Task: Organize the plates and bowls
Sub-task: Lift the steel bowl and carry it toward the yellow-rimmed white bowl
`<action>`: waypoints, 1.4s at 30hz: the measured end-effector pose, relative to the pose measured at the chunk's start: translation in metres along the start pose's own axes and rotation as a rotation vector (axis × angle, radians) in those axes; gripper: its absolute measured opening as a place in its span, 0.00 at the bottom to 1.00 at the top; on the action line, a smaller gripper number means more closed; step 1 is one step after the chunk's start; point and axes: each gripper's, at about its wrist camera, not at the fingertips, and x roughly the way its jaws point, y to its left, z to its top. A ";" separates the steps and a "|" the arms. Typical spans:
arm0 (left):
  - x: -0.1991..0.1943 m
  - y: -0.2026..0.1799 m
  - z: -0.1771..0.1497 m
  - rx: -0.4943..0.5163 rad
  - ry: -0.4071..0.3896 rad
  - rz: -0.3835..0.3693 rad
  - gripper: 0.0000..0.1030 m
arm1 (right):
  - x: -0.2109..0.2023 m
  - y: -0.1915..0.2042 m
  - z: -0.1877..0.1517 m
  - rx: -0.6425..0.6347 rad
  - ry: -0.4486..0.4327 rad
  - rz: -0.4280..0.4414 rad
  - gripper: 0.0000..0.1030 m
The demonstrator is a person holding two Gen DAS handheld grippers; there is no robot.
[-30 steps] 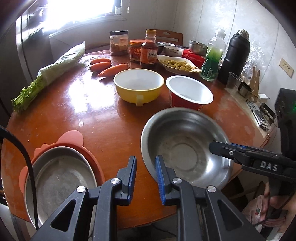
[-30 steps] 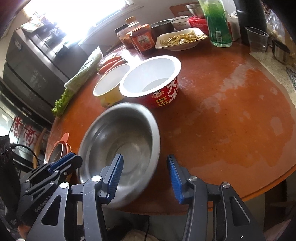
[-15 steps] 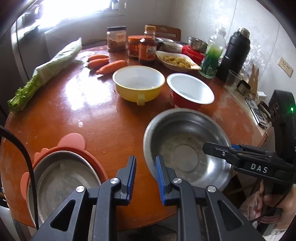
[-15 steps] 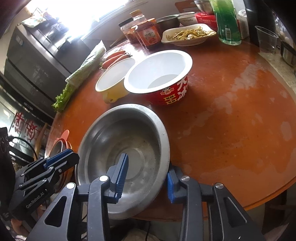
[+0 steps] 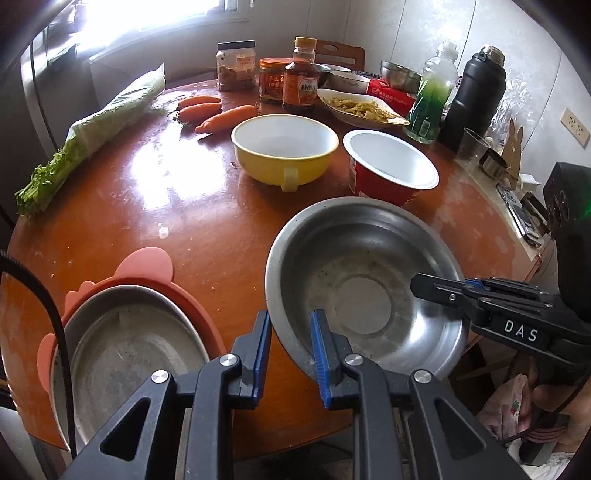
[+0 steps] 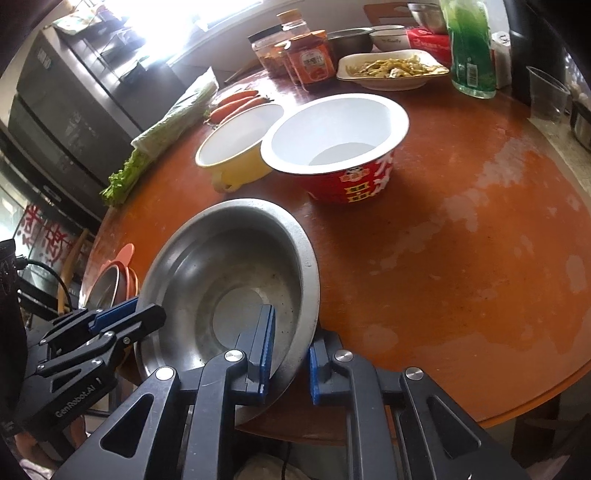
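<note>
Steel bowl (image 6: 236,280) rim hidden within right gripper (image 6: 290,354)

Bright window (image 5: 155,14), pale tiled wall (image 5: 406,26), round wooden table (image 5: 184,221), wooden chair (image 5: 343,51)

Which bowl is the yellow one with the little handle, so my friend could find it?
Start at the round reddish-brown table and look past the big steel bowl at the near edge. Two white-lined bowls sit side by side in the middle. The yellow bowl is the one nearer the carrots; its neighbour, the red noodle cup, has red printed sides and no handle.
</note>
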 end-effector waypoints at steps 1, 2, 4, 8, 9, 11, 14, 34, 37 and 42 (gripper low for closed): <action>0.000 0.001 -0.001 -0.003 0.001 0.000 0.21 | 0.001 0.001 0.000 0.000 0.002 0.004 0.16; -0.001 0.003 -0.001 -0.009 0.002 -0.003 0.21 | 0.002 0.002 0.000 -0.001 0.003 0.006 0.16; -0.003 0.006 -0.002 -0.017 0.001 -0.004 0.21 | 0.003 0.004 0.000 -0.005 0.008 0.010 0.16; -0.007 0.009 -0.006 -0.015 0.000 0.028 0.21 | 0.006 0.011 -0.001 -0.019 0.014 0.015 0.16; -0.007 0.010 -0.007 -0.017 0.001 0.029 0.21 | 0.007 0.014 -0.001 -0.023 0.015 0.014 0.16; -0.009 0.013 -0.009 -0.022 -0.001 0.028 0.21 | 0.008 0.017 -0.002 -0.025 0.015 0.014 0.16; -0.011 0.017 -0.010 -0.028 -0.006 0.028 0.22 | 0.009 0.019 -0.002 -0.027 0.015 0.013 0.16; -0.060 0.026 0.002 -0.064 -0.232 0.038 0.22 | -0.050 -0.001 0.006 0.085 -0.189 -0.108 0.53; -0.063 0.019 0.016 -0.036 -0.247 0.045 0.22 | -0.062 0.007 0.012 0.057 -0.225 -0.098 0.53; -0.063 0.013 0.043 -0.003 -0.244 0.018 0.22 | -0.065 0.030 0.032 0.000 -0.243 -0.016 0.53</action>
